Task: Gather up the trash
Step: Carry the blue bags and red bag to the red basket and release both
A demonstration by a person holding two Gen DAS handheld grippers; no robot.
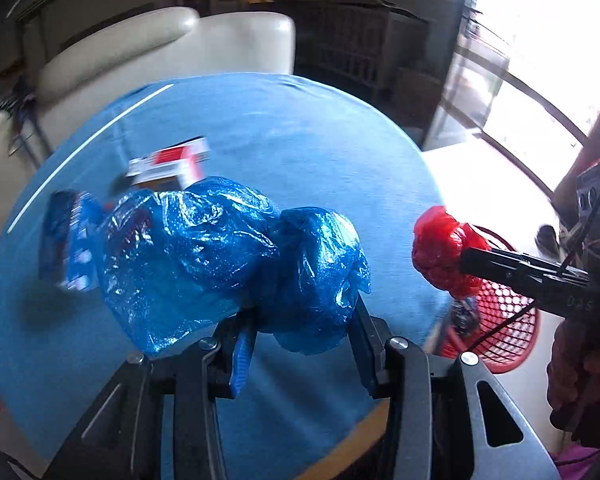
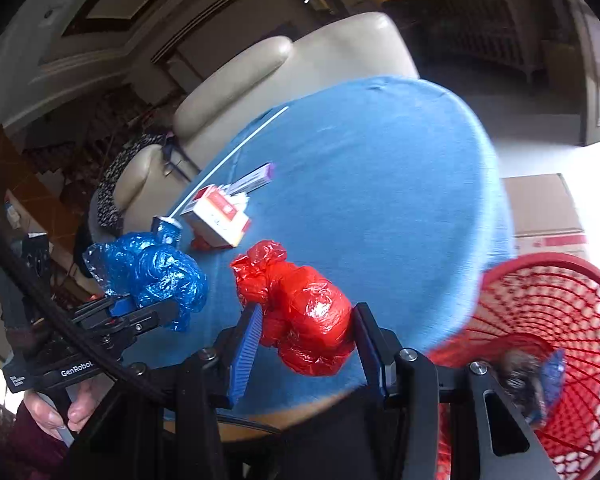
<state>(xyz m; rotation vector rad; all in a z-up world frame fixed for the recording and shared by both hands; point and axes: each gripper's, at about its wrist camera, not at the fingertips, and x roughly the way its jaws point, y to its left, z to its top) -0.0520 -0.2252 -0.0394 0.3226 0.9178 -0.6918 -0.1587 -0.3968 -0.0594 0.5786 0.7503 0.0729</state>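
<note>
My left gripper is shut on a crumpled blue plastic bag and holds it above the blue table. My right gripper is shut on a crumpled red plastic bag, also above the table. The red bag shows at the right of the left wrist view, the blue bag at the left of the right wrist view. A red mesh basket stands below the table's right edge with some trash inside. It also shows in the left wrist view.
A red-and-white carton and a thin purple-tipped box lie on the table, with a blue packet at the left. A cream sofa stands behind the table. A cardboard box sits on the floor at the right.
</note>
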